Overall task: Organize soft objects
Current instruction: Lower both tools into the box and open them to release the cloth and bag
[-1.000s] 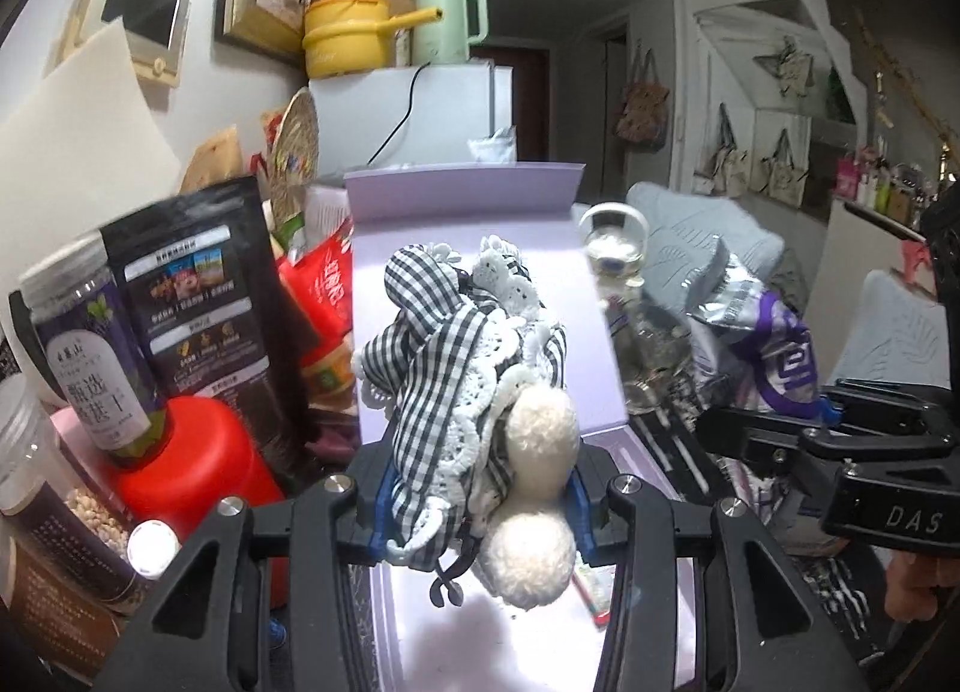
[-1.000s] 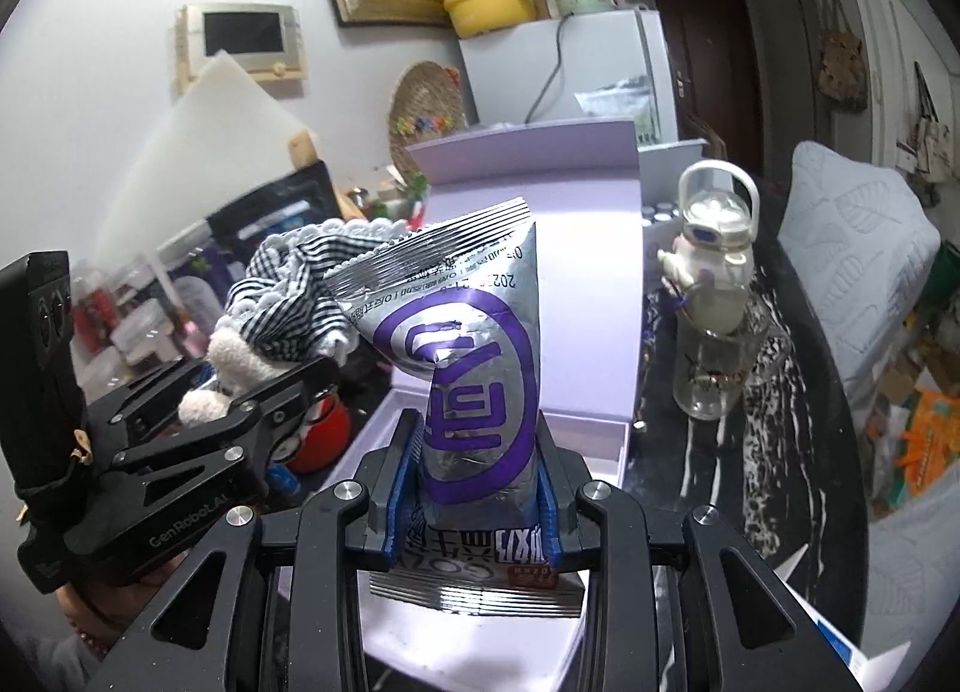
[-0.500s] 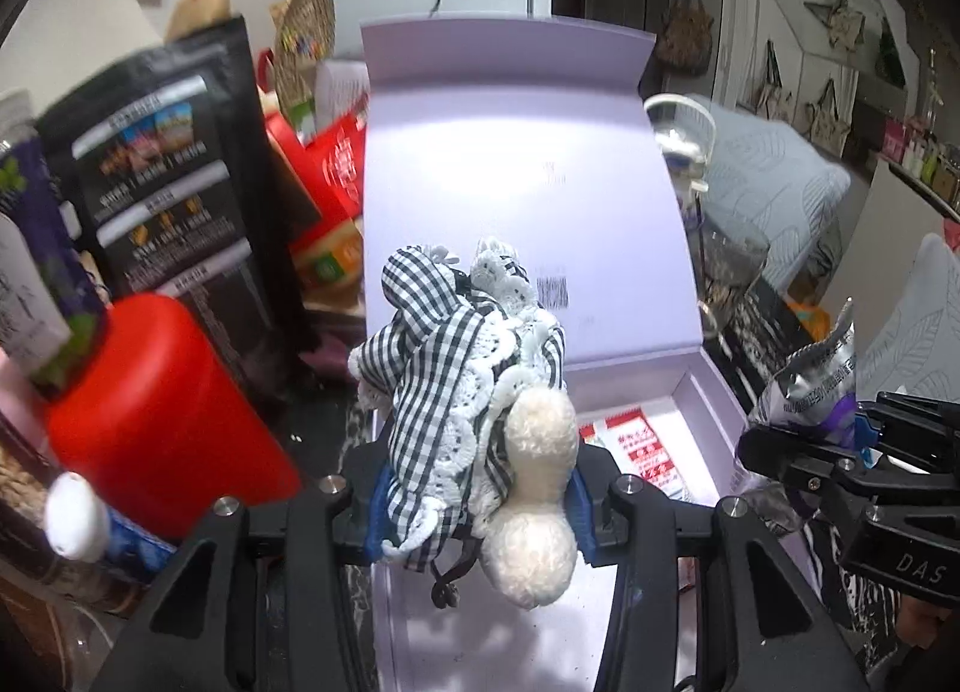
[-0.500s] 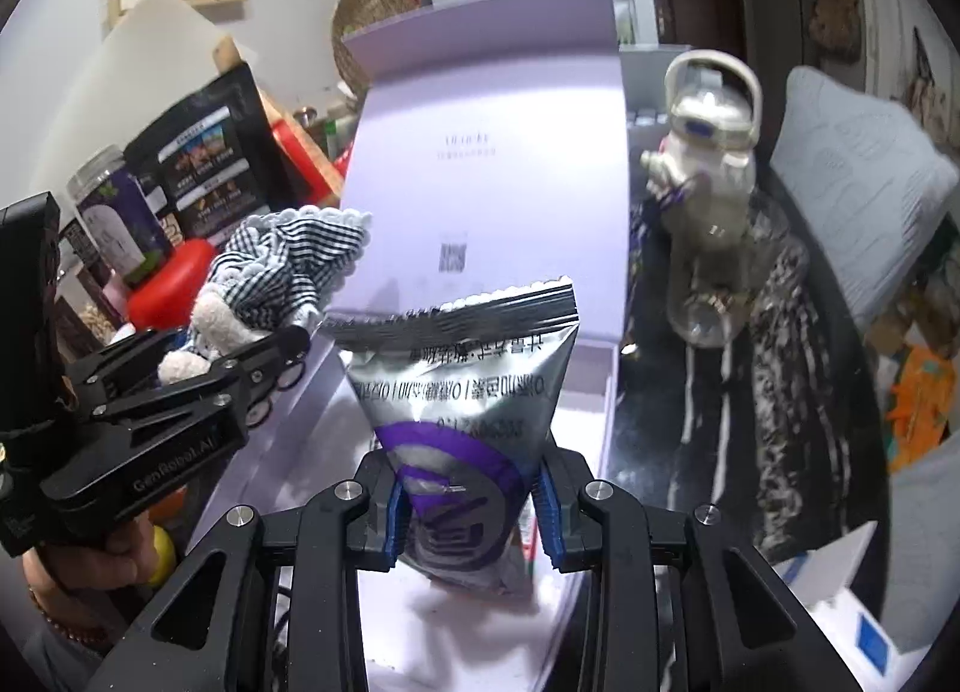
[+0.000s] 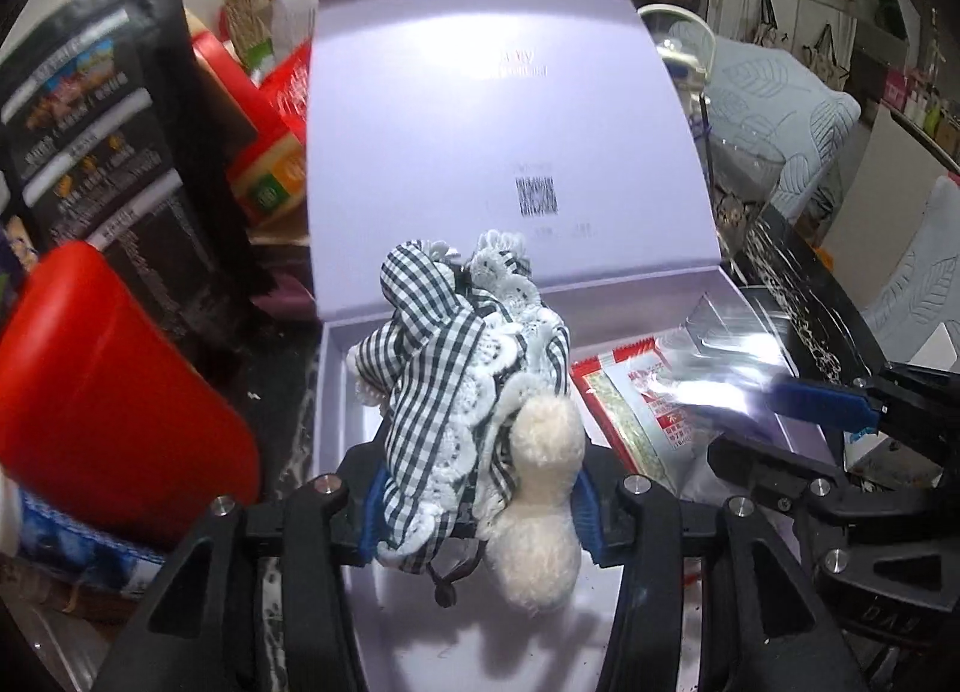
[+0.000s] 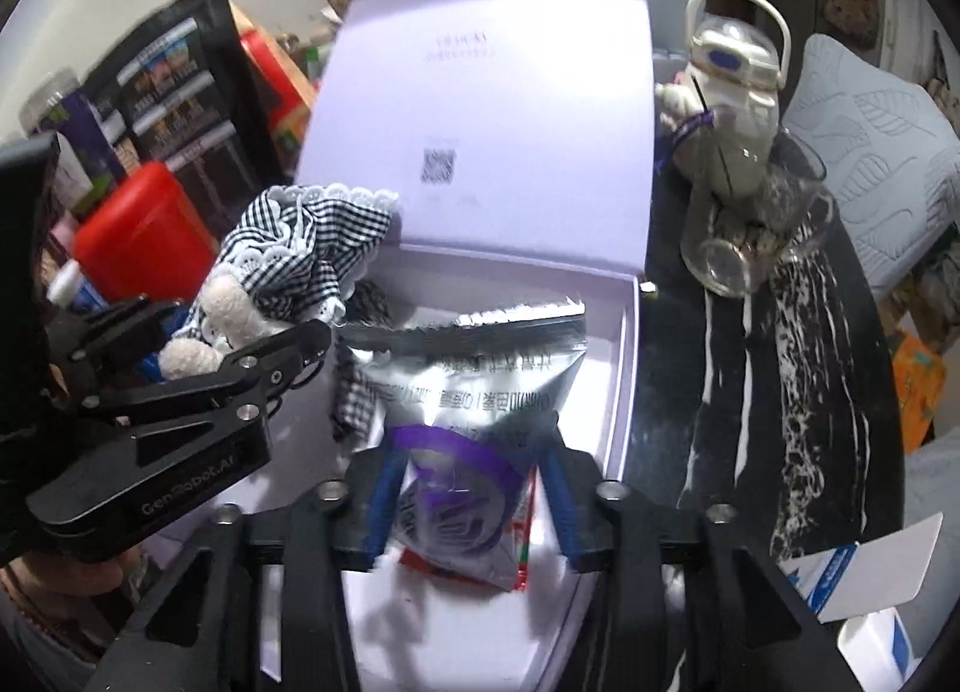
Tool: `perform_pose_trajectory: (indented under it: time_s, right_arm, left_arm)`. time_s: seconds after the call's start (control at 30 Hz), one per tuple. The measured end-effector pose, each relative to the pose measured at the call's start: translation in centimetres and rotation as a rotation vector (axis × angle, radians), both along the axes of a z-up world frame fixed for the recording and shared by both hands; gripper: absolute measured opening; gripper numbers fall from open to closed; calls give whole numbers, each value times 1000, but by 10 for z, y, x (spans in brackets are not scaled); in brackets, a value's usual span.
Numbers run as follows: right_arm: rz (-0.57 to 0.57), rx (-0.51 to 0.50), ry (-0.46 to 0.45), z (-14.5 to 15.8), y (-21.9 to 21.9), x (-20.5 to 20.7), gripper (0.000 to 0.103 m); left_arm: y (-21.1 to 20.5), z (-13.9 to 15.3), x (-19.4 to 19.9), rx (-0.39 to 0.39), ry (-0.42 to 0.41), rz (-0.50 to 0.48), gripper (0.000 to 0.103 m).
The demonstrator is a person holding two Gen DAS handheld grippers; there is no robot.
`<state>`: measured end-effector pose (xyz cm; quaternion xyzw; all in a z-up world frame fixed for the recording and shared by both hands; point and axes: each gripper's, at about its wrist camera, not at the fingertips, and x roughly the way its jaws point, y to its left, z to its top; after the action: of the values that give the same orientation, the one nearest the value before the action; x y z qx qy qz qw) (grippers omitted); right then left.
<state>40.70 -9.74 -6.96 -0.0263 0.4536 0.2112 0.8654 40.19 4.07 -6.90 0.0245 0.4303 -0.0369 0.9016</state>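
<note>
My left gripper is shut on a black-and-white checked plush toy with lace trim and cream pompoms, held over the left half of an open lilac box. It also shows in the right wrist view. My right gripper has its jaws spread wide around a silver and purple foil pouch, which lies in the right half of the box on a red-edged packet. The pouch glares in the left wrist view.
The box lid stands upright behind. A red canister and black snack bags crowd the left side. A glass jug with a white bottle stands right of the box on the dark marbled table.
Both grippers have moved down and forward into the box. The right jaws have spread apart and the pouch now rests in the box. The left still grips the toy.
</note>
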Motion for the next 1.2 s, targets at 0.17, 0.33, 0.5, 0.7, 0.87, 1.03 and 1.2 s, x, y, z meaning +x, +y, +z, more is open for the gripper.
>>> perform_pose_trajectory:
  time_s: [0.17,0.33,0.5,0.7,0.87,1.03,1.2]
  right_arm:
    - [-16,-38,-22,-1,-1,0,51]
    - [-25,-46,-27,1,-6,-1,52]
    - [-21,-38,-28,5,-9,-5,52]
    - [-34,-30,-48,14,-15,-8,53]
    - [-44,-32,-72,22,-19,-11,56]
    - [-55,-21,-79,28,-23,-13,57]
    - [-58,-19,-121,42,-26,-23,57]
  left_arm:
    - [3,-6,4,-18,26,22,49]
    - [-1,-5,4,2,26,17,50]
    - [-3,-1,2,-3,24,17,50]
    - [-7,9,-5,21,-14,21,59]
    - [-10,22,-14,51,-67,28,81]
    - [-10,36,-22,55,-103,31,81]
    - [-9,51,-37,60,-148,37,81]
